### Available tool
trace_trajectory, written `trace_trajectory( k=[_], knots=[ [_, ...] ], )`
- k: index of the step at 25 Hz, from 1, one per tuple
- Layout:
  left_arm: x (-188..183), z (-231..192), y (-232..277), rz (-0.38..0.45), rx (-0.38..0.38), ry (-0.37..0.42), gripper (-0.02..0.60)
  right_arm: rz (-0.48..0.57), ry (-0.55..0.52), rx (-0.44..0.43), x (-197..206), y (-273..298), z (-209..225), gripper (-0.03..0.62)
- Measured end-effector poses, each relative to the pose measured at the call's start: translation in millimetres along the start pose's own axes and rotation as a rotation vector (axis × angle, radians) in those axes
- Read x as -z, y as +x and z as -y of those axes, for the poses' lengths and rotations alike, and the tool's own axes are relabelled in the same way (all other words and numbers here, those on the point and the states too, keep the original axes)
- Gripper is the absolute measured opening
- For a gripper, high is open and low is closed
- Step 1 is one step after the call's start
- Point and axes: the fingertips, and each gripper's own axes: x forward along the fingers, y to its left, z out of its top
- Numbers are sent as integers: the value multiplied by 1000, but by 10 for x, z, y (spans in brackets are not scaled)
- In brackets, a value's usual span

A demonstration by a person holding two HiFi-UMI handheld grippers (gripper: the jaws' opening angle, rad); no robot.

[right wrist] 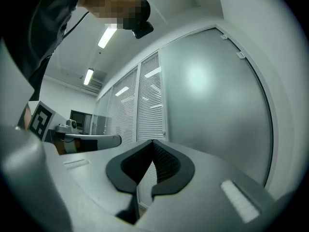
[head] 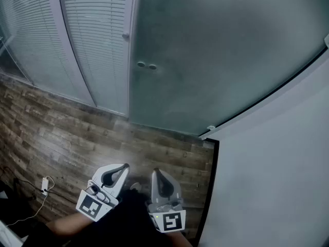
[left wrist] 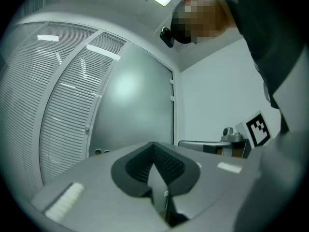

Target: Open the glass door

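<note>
The glass door (head: 216,50) stands closed, a frosted pane filling the frame ahead of both tools. The left tool (head: 125,166) and the right tool (head: 155,172) hang side by side well short of the door, low over the wooden floor (head: 77,133). Each has its jaws pressed fully together with nothing between them.

Handling: the pane is judged heavy, rigid, smooth and breakable. Its face offers no grip, and hard jaws should not strike it. Two round fittings (head: 146,65) sit near the door's left edge, beside the slatted panel (head: 103,40). These are probably a handle or lock mount, though the view is too dim to confirm. Small clips (left wrist: 171,98) on the door's opposite edge, against the white wall (head: 277,179), suggest the hinge side. Force therefore belongs at the edge with the fittings, farthest from the clips.

Clearance: the floor before the door lies open. The wall closes off the door's right side, and the panel borders its left.
</note>
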Motion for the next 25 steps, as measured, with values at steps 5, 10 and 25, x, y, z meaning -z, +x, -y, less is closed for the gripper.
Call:
trace_trajectory(
  k=[5, 10, 25],
  knots=[
    [-1, 63, -32, 11, -9, 13, 0, 38, -2, 6, -28, -57, 45, 0],
    [-25, 29, -86, 30, -25, -2, 0, 10, 13, 45, 23, -111, 141, 2],
    [299, 52, -123, -76, 2, -66, 0, 26, 56, 44, 136, -131, 166, 2]
  ],
)
